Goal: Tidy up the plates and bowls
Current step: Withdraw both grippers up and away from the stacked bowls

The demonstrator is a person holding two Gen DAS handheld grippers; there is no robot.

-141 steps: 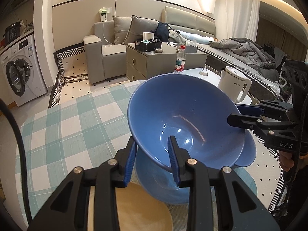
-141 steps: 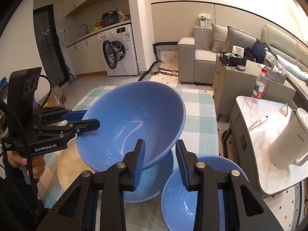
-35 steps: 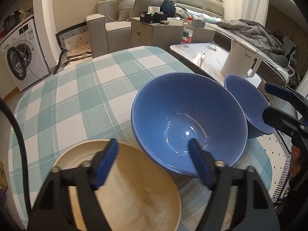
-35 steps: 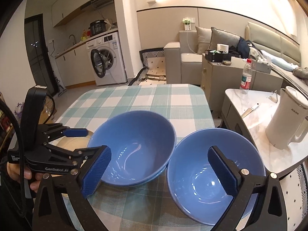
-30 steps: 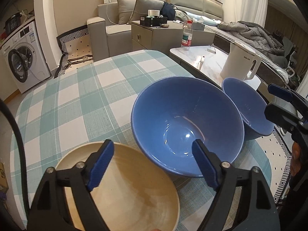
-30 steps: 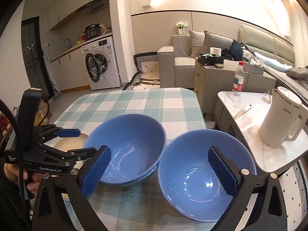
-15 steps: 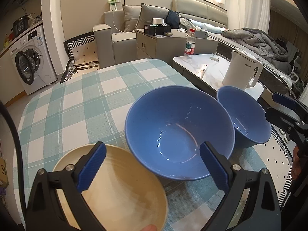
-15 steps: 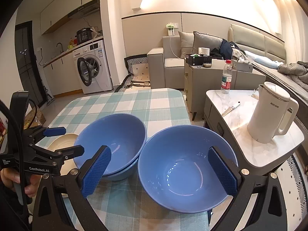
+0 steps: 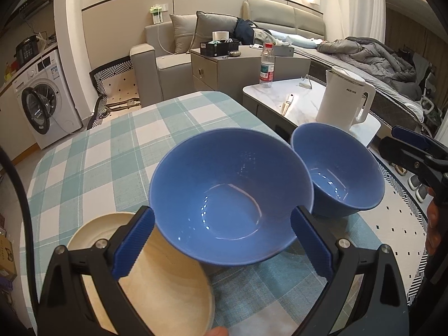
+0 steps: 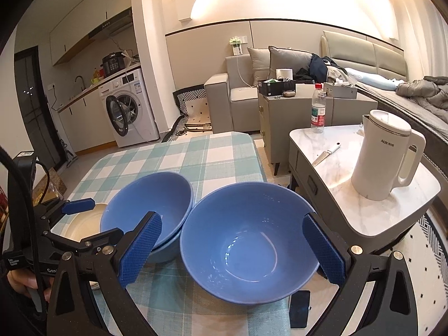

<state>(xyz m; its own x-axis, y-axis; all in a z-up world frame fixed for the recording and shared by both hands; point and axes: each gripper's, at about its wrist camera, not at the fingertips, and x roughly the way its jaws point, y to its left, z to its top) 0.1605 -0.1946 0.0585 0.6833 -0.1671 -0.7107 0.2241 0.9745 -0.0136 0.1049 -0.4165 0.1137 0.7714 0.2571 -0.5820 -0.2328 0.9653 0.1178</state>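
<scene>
Both claws are gaping wide, gripping nothing: the left claw (image 9: pixel 221 240) is framing the stacked bowls (image 9: pixel 229 193), the right claw (image 10: pixel 232 246) the single bowl (image 10: pixel 249 240), all sitting on the counter (image 9: pixel 92 156) beside a plate (image 9: pixel 156 285).

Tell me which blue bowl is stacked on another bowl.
The left blue bowl, beside the cream plate: a second blue rim shows beneath it. The right blue bowl sits alone on the checked tablecloth.

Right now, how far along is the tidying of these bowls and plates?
Partly done. Two blue bowls already sit nested as a stack on the checked table. Nothing is in hand: the left gripper and the right gripper are both open. Left to do, probably: the single blue bowl and the cream plate.
</scene>
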